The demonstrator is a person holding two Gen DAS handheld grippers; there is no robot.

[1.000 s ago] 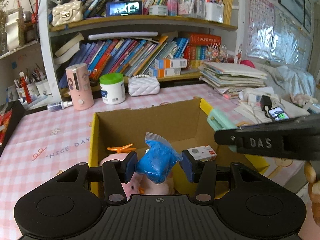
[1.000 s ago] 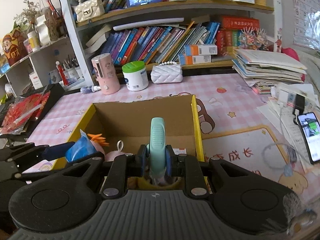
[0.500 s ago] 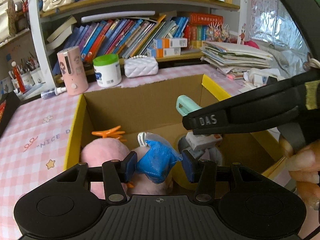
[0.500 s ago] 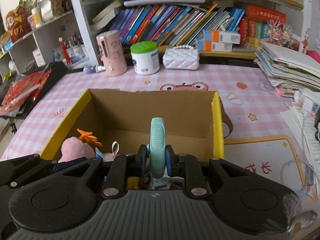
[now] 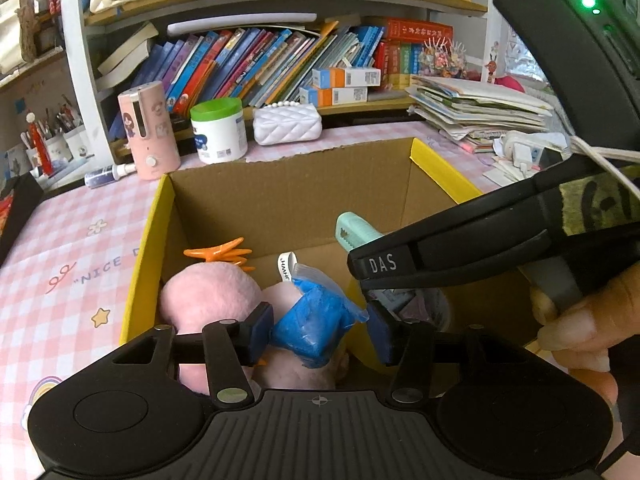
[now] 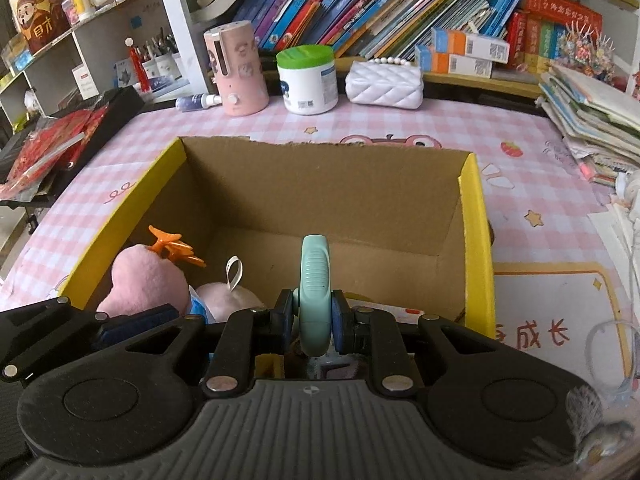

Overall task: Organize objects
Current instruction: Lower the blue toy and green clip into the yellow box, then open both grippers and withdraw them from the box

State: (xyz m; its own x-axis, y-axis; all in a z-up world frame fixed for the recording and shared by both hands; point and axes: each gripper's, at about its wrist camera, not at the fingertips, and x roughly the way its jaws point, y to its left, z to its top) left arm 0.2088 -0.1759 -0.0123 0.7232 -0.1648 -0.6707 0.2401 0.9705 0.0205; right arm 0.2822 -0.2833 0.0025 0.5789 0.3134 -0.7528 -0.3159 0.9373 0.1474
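Both tools dropped down into the cardboard box (image 6: 320, 184) this past second: left tool (image 5: 320, 330) clamped on blue packet (image 5: 310, 326), right tool (image 6: 314, 320) clamped on mint clip (image 6: 315, 280). Release comes next, I'd guess.

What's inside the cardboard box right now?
In the cardboard box: a pink plush toy with orange tuft, and a small white carton. The hand-held grippers cover the near floor.

Pink checked tablecloth (image 6: 400, 128); white bookshelf (image 5: 82, 80) behind w/ leaning books (image 6: 360, 12); paper stack (image 5: 476, 108) right; daylight.
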